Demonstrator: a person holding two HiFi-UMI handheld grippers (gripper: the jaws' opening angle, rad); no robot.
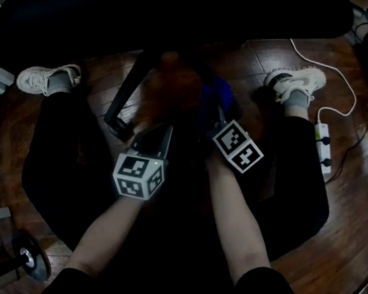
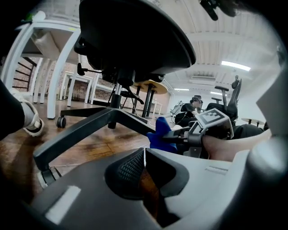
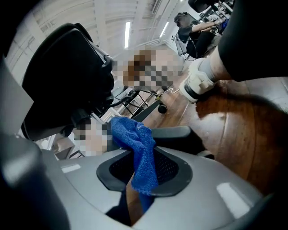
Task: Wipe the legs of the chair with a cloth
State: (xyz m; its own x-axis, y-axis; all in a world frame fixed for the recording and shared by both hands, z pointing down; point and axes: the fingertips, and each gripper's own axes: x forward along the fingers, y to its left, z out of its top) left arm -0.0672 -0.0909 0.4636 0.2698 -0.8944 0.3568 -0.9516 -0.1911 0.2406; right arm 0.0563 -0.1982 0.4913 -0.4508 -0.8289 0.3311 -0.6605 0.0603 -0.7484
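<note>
A black office chair stands over the wooden floor; its star base spreads dark legs (image 2: 85, 126), one running toward me with a caster at its end (image 1: 116, 126). My right gripper (image 3: 141, 168) is shut on a blue cloth (image 3: 137, 148), which bunches out past the jaws beside another chair leg (image 3: 177, 133). In the left gripper view the same cloth (image 2: 159, 134) shows blue at the hub of the legs, with the right gripper (image 2: 180, 137) behind it. My left gripper (image 2: 144, 164) is shut with nothing in it, low beside the near leg. The head view is dark; both marker cubes sit under the seat.
The person's legs and white shoes (image 1: 298, 83) (image 1: 42, 78) flank the chair base. A white power strip with its cable (image 1: 323, 144) lies on the floor at the right. White table legs (image 2: 63, 67) stand at the left, and another caster base (image 1: 29, 257) is at lower left.
</note>
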